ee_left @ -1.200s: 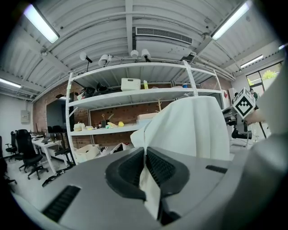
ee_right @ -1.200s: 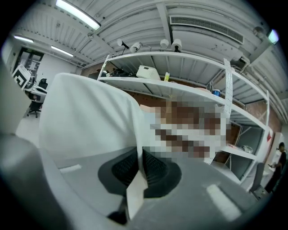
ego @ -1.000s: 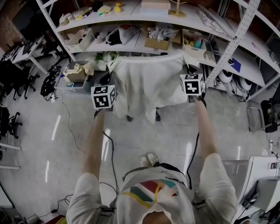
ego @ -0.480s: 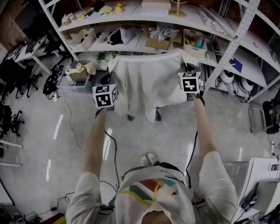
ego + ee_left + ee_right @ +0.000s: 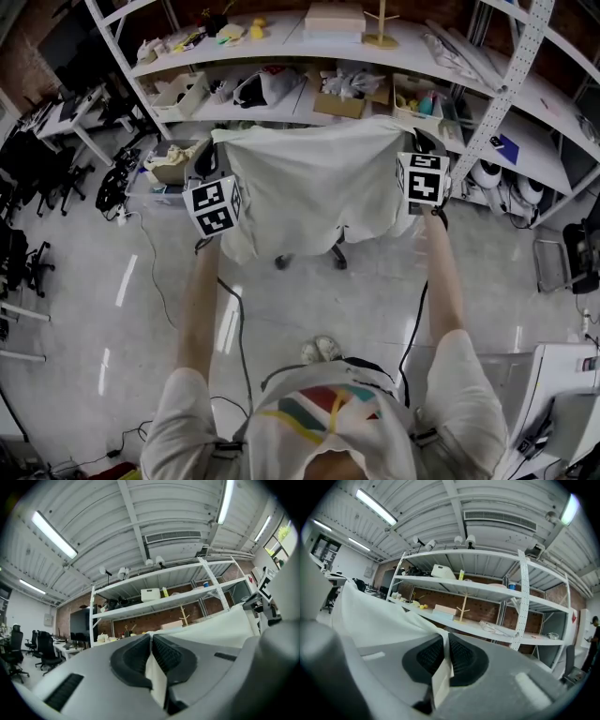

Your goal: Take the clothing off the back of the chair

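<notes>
A white garment (image 5: 309,187) hangs spread between my two grippers, in front of the shelving. My left gripper (image 5: 220,178) is shut on its left top corner, and in the left gripper view the cloth (image 5: 157,681) is pinched between the dark pads of the gripper (image 5: 151,637). My right gripper (image 5: 412,155) is shut on the right top corner, and the right gripper view shows the gripper (image 5: 445,641) with a fold of the fabric (image 5: 370,616) running out of it. The chair is hidden behind the garment except for its wheeled base (image 5: 309,258).
Long white shelves (image 5: 281,94) with boxes and bags run behind the chair. Black office chairs (image 5: 28,178) and a cable (image 5: 150,262) are on the floor at the left. A white machine (image 5: 562,384) stands at the lower right. The person's feet (image 5: 319,345) are behind the chair.
Both grippers have risen with the garment in them. The cloth now hangs higher and wider, and more of the chair's base shows below its hem.
</notes>
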Demonstrator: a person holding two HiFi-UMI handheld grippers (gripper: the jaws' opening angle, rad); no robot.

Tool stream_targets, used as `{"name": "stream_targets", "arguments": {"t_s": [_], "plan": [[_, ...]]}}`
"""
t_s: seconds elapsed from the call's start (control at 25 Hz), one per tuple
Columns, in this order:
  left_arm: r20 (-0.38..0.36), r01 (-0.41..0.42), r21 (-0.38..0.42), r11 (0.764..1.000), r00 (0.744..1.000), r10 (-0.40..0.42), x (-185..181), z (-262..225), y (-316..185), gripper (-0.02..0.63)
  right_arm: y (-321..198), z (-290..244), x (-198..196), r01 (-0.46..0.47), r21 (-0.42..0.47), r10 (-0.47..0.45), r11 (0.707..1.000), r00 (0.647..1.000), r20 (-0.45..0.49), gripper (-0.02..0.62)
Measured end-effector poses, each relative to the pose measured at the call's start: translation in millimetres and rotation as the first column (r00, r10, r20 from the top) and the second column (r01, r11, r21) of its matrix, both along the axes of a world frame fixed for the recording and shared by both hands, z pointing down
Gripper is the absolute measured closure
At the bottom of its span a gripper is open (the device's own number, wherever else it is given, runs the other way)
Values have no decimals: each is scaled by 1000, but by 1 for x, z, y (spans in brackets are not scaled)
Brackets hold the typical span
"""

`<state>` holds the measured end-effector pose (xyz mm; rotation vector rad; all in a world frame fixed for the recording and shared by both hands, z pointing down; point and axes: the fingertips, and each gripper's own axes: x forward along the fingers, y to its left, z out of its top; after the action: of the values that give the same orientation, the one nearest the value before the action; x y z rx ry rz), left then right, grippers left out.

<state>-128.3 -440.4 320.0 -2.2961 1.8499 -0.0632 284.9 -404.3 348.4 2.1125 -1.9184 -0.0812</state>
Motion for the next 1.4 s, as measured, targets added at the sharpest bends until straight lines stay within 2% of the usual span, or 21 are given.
{"name": "stream_targets", "arguments": {"t_s": [0.24,0.48,0.68,0.88,1.08,1.28,1.4], "plan": [[-66,-6,141,990,998,15,4,-79,11,583,22,-87,2,-1,182,6,983,1000,-23,588],[-115,-7,228,974,993,34,0,-144,29,583,52,-179,-9,39,348,-4,937,995,-101,588],[-129,2,333,943,991,44,-22,-221,54,583,84,-265,-32,101,483,-6,870,981,-195,588],[-132,18,450,893,990,46,-36,-304,80,583,110,-339,-64,164,582,-12,796,967,-256,589],[-133,11,534,846,988,71,-46,-372,100,583,136,-404,-88,207,669,-13,714,959,-283,589],[-135,1,583,813,986,95,-56,-407,123,583,158,-440,-108,247,695,-50,675,955,-291,588],[-136,-6,606,795,984,111,-55,-423,141,583,176,-453,-117,265,721,-77,640,956,-282,588]]}}
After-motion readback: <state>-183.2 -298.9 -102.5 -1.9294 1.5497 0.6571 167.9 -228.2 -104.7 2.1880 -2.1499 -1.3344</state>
